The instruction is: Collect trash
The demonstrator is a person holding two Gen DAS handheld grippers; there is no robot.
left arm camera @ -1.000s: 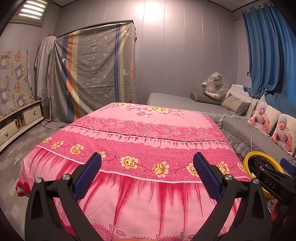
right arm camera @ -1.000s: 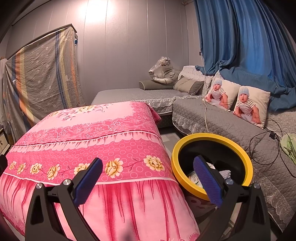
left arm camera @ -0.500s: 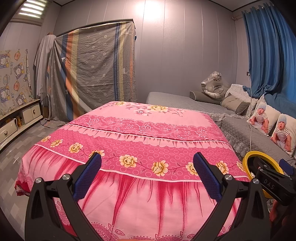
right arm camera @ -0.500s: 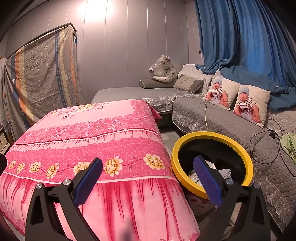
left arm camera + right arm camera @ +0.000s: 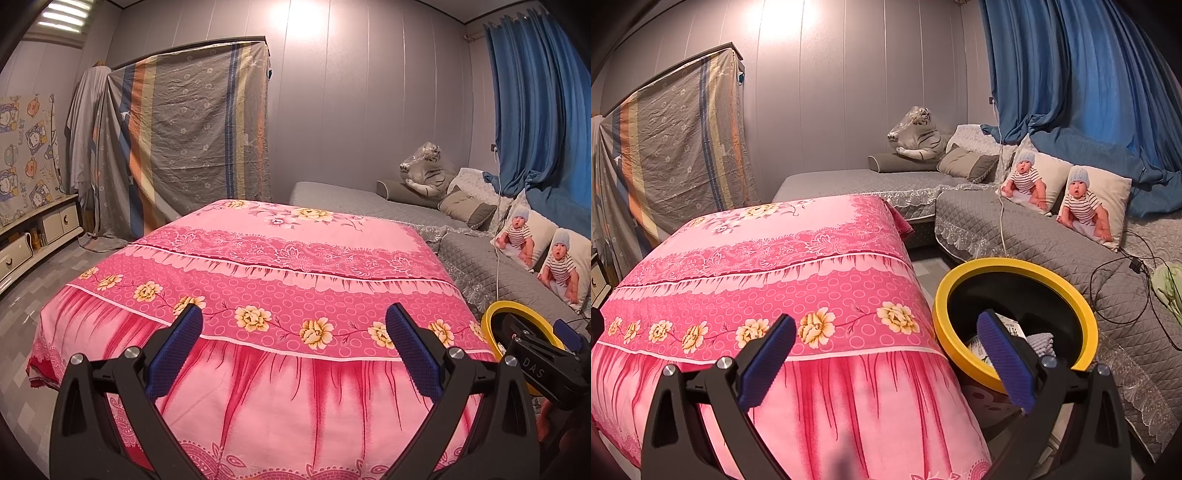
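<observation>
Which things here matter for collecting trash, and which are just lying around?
For the job: bin with paper inside; left gripper and right gripper, both open and empty.

Lying about: pink cloth, sofa, baby pillows, toy tiger, curtain, cable.

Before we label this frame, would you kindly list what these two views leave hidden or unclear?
- Bin contents: right wrist view shows papers and something grey; the right claw finger and the yellow rim cover the rest.
- Yellow-rimmed bin: left wrist view, mostly behind the other claw's body.
- Floor by the pink-covered table: hidden by the cloth in both views.
- Left claw: open, empty.
</observation>
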